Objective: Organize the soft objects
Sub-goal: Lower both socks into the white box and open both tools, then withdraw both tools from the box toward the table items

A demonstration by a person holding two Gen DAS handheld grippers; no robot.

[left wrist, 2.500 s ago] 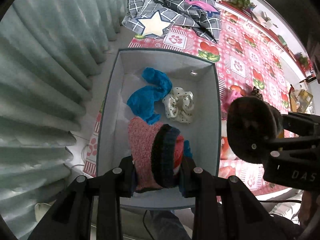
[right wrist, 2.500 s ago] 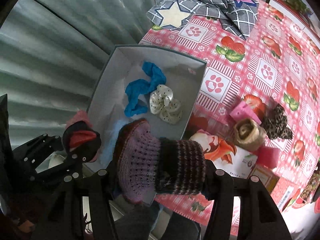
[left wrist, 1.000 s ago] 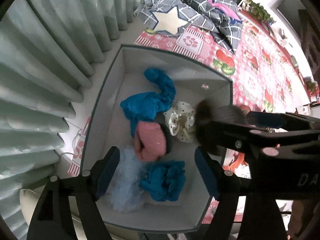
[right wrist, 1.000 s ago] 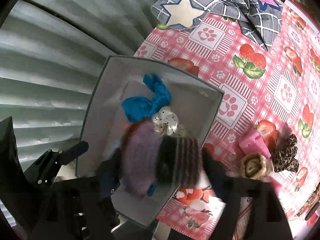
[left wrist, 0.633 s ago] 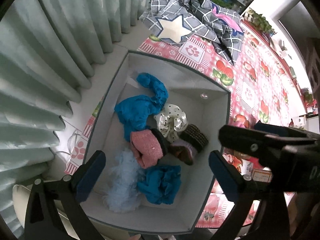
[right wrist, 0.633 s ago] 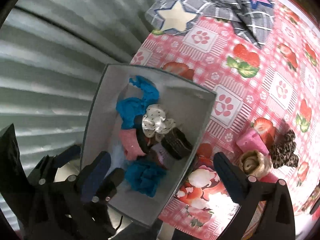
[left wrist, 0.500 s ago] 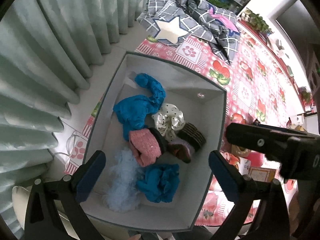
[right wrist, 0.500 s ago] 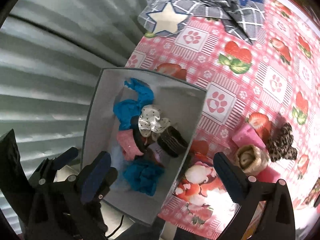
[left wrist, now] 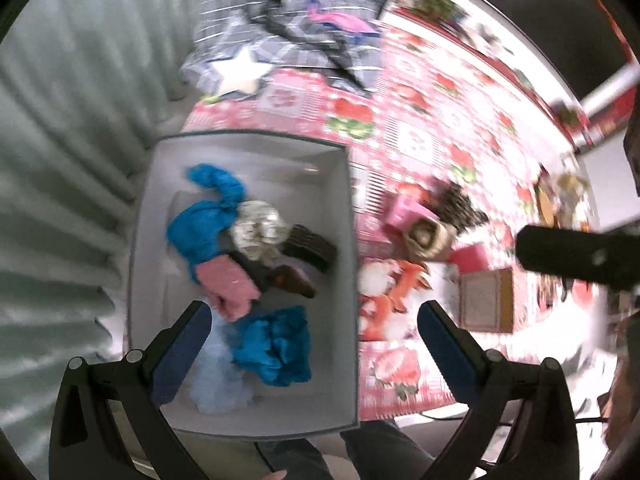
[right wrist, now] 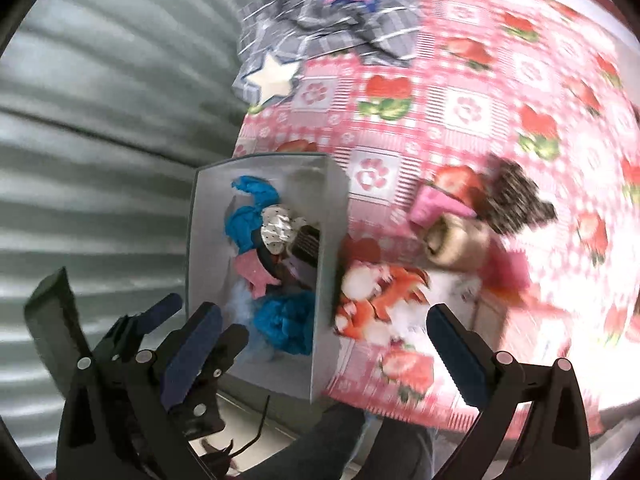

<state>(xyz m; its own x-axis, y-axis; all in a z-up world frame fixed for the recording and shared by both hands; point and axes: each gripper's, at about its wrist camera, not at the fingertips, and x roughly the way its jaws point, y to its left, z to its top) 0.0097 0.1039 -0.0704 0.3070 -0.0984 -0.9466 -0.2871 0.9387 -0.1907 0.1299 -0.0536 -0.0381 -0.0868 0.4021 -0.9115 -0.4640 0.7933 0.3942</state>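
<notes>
The grey box with white walls holds a pink sock, a dark striped sock, a blue cloth, a dotted white scrunchie, a blue scrunchie and pale blue fluff. My left gripper hangs open and empty above the box's near right side. My right gripper is open and empty too, over the box's right wall and the fox-print pack. On the tablecloth lie a beige roll, a leopard scrunchie and a pink piece.
A grey checked cloth with a white star is heaped at the far end of the pink strawberry tablecloth. Pale curtains hang left of the box. A cardboard pack lies beside the fox-print pack. Both views are motion-blurred.
Both grippers let their socks go into the box and opened wide. They have since lifted and swung to the right, so the box sits further left in both views.
</notes>
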